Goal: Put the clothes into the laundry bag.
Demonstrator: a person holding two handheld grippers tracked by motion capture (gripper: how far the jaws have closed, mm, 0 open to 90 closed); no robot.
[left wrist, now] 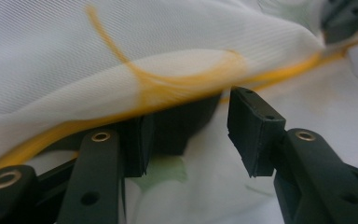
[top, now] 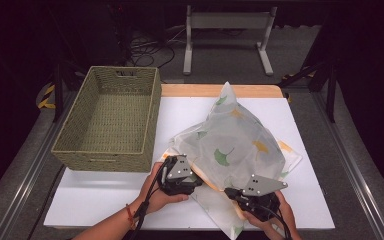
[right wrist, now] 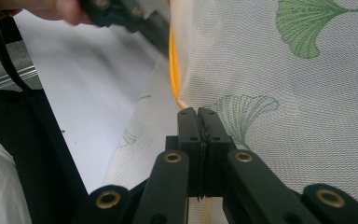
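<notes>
The cloth [top: 230, 145], a thin white sheet with green and yellow leaves and an orange hem, lies puffed up in the centre of the high view, on the white table [top: 105, 200]. A woven basket [top: 110, 120] stands at the left of that view, well apart from the cloth's main part.

The right gripper [top: 232, 192], at the lower right of the high view, is clenched; in the right gripper view the jaws are pressed together with a thin layer of cloth [right wrist: 279, 93] seemingly pinched between them. The left gripper [left wrist: 191, 135] is released: its jaws stand apart, and the orange hem [left wrist: 177, 84] passes just above them, not pinched.

I judge the risk is here: with one grip only, the cloth may sag and slide. If the left jaws close now, they may miss the hem, or catch two layers and make a wrong fold.
</notes>
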